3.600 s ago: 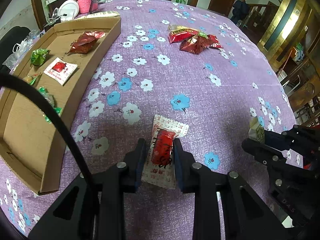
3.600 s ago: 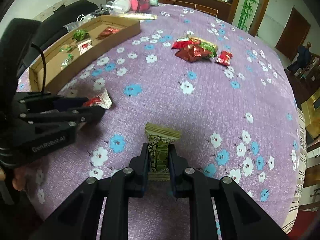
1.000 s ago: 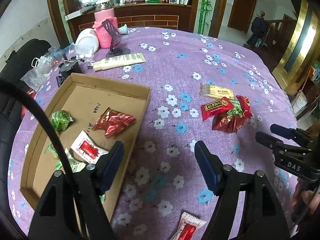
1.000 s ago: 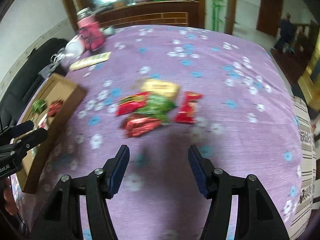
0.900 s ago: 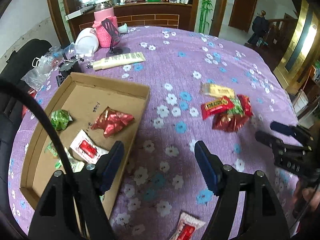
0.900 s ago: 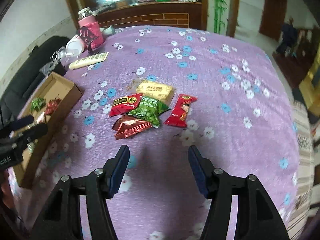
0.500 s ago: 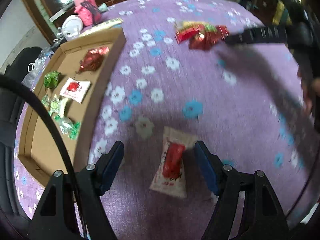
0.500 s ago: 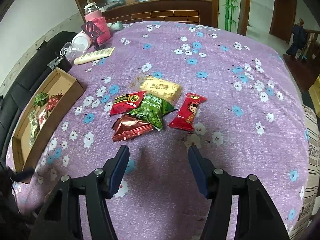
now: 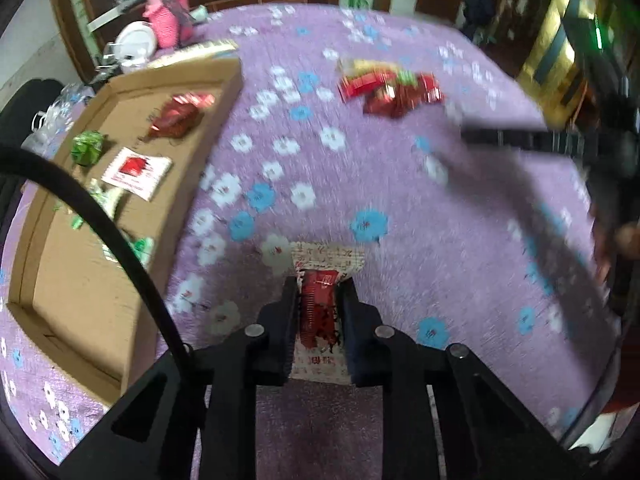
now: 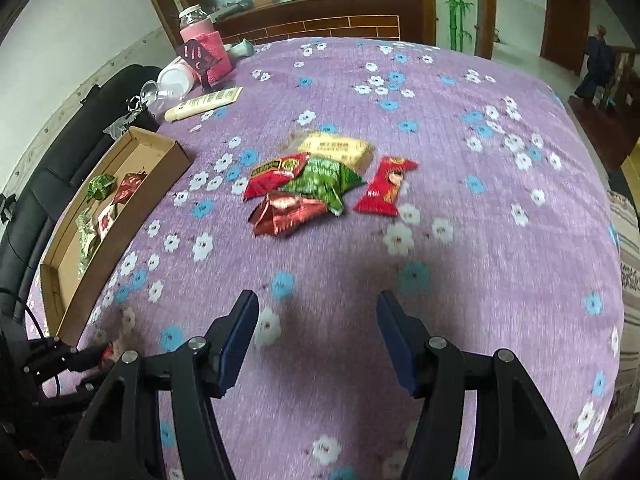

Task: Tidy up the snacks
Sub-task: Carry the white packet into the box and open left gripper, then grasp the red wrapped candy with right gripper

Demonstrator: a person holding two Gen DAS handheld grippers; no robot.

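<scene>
My left gripper is shut on a white-and-red snack packet that lies on the purple flowered tablecloth. To its left sits a shallow cardboard tray with several wrapped snacks in it. A heap of red, green and yellow snack packs lies further out in the middle of the table. My right gripper hovers open short of that heap with nothing between its fingers. In the right wrist view the left gripper shows at the lower left.
A pink jar, a white cup, a clear cup and a cream tube stand at the table's far left end behind the tray. A dark sofa runs along the left. The right gripper's arm reaches across the right side.
My left gripper dropped over the white-and-red packet and closed on it. The right gripper stayed open and edged slightly toward the heap.
</scene>
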